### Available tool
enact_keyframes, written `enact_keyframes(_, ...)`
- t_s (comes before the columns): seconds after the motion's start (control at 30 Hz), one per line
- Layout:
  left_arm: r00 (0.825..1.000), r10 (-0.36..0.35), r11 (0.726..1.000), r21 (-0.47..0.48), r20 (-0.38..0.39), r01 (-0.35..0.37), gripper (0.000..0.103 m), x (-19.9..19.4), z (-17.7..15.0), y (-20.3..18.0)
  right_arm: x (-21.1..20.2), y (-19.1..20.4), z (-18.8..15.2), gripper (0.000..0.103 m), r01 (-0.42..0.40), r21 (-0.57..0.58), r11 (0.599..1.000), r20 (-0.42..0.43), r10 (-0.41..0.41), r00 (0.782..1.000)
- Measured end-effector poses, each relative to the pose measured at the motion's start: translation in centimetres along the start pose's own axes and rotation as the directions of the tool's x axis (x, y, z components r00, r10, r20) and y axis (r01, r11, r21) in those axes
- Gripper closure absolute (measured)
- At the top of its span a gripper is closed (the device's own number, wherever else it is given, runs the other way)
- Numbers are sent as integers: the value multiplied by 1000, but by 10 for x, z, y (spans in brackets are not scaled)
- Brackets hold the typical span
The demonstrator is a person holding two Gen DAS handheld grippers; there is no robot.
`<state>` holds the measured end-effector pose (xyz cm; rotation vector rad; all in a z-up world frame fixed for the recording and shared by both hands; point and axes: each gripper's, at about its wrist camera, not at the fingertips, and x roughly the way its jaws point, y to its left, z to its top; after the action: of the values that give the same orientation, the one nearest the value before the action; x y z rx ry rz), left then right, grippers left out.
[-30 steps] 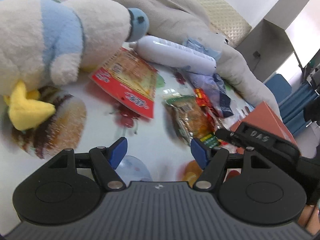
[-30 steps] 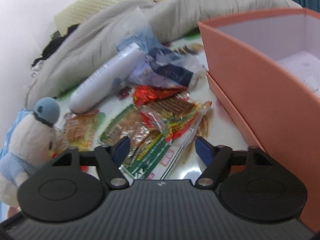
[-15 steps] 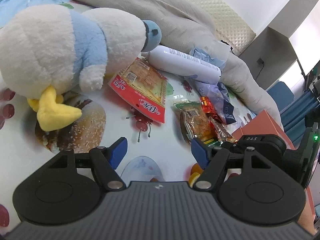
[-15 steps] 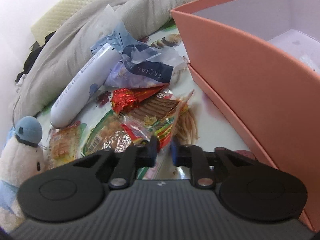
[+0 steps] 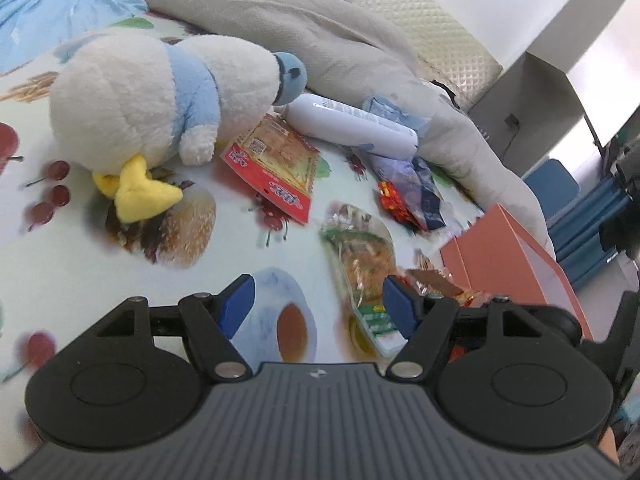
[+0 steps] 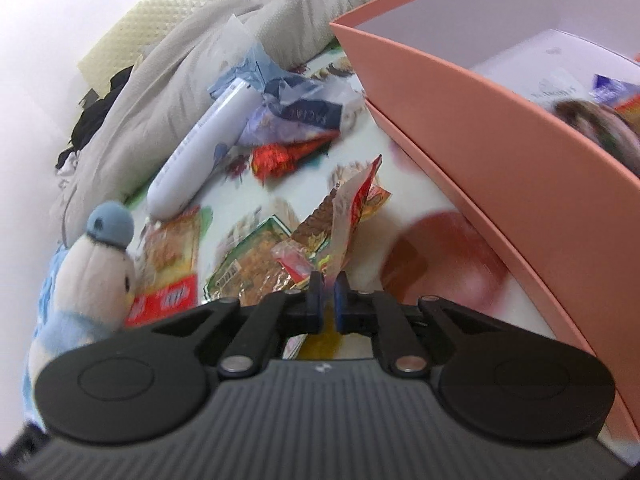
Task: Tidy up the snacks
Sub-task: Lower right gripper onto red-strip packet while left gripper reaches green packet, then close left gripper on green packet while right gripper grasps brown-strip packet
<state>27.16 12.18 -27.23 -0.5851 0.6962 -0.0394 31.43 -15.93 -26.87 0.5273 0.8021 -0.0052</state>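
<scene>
Red-and-clear snack wrapper (image 6: pixel 344 216) sat pinched at frame centre in right gripper (image 6: pixel 325 300); left gripper (image 5: pixel 316 300) gaped wide, holding nothing.

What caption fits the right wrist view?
Right gripper shut on a snack packet, lifting it beside the pink box, with other snacks on the printed cloth.

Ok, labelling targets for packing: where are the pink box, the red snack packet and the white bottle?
pink box (image 6: pixel 500 168), right wrist view, outer side wall.
red snack packet (image 5: pixel 276 164), left wrist view, packet's middle.
white bottle (image 5: pixel 352 126), left wrist view, mid-body.
</scene>
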Motion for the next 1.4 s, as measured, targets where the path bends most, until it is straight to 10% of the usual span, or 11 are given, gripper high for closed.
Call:
enact_keyframes(0.93,992,61,997,44,-112,-56,28,-98,-72,-16,-123,-5,-115,90,-9,-255,967,-164,-34,986)
enact_keyframes(1.13,987,91,995,49,-134,-85,28,-91,-81,-15,-125,-20,-112,41,-10,-289,957,-217,-55,975)
enact_keyframes(1.4,978,133,989,84,-158,-121,24,-84,-86,-20,-150,-36,-82,20,-24,-445,895,-124,-35,992)
